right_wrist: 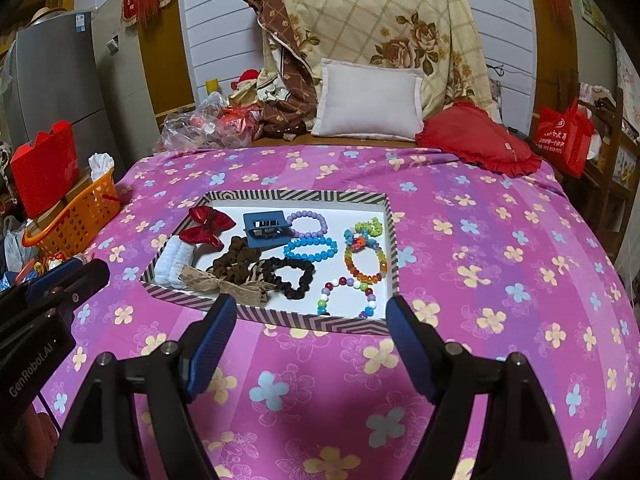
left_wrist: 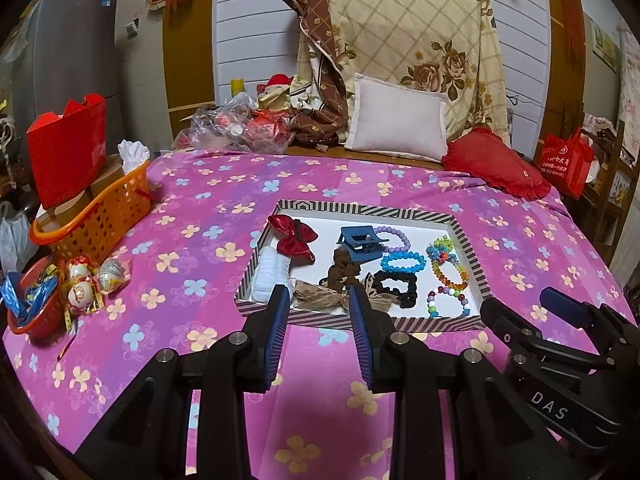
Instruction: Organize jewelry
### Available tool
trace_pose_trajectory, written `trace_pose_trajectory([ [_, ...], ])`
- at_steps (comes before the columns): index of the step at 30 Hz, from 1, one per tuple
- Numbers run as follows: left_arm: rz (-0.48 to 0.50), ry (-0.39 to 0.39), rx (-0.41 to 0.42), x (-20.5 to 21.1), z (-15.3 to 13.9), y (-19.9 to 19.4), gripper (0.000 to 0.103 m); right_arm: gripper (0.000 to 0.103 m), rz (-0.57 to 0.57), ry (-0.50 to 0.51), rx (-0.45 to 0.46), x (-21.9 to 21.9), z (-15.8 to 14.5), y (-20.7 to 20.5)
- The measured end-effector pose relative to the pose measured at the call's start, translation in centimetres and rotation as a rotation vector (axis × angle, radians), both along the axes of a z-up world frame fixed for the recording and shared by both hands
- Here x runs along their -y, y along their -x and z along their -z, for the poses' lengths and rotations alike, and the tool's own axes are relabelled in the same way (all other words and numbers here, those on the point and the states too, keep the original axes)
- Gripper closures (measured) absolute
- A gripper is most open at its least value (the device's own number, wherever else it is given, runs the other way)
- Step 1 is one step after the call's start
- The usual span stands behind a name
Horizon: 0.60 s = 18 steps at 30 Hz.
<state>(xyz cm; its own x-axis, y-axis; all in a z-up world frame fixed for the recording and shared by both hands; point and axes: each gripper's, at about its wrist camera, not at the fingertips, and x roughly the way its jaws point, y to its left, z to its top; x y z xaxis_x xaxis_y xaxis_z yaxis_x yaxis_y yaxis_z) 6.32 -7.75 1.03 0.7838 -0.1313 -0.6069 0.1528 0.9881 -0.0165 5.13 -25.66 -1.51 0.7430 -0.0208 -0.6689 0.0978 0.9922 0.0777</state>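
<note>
A striped-rim tray (left_wrist: 360,209) (right_wrist: 296,196) with a white floor lies on the pink flowered cloth. In it lie a red bow (left_wrist: 293,238) (right_wrist: 206,226), a blue claw clip (left_wrist: 359,242) (right_wrist: 264,229), brown (right_wrist: 232,265) and black (right_wrist: 291,274) scrunchies, a white hair tie (right_wrist: 172,263), a tan bow (right_wrist: 224,283) and several bead bracelets (left_wrist: 402,262) (right_wrist: 310,247). My left gripper (left_wrist: 319,294) is open and empty above the tray's near rim. My right gripper (right_wrist: 308,307) is open and empty just before the near rim.
An orange basket (left_wrist: 100,216) (right_wrist: 76,216) with a red bag stands at the left. Wrapped eggs (left_wrist: 86,280) and a red bowl (left_wrist: 36,304) lie near the left edge. A white pillow (right_wrist: 370,100) and red cushion (right_wrist: 476,136) lie behind the table.
</note>
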Motion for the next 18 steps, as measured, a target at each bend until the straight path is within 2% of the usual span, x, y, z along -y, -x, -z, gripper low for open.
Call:
trace_pose_trajectory([
  [18,-0.003,-0.007,0.002,0.64,-0.07,-0.17,0.072,0.023,0.001,-0.005,-0.012,0.29,0.73,-0.22],
])
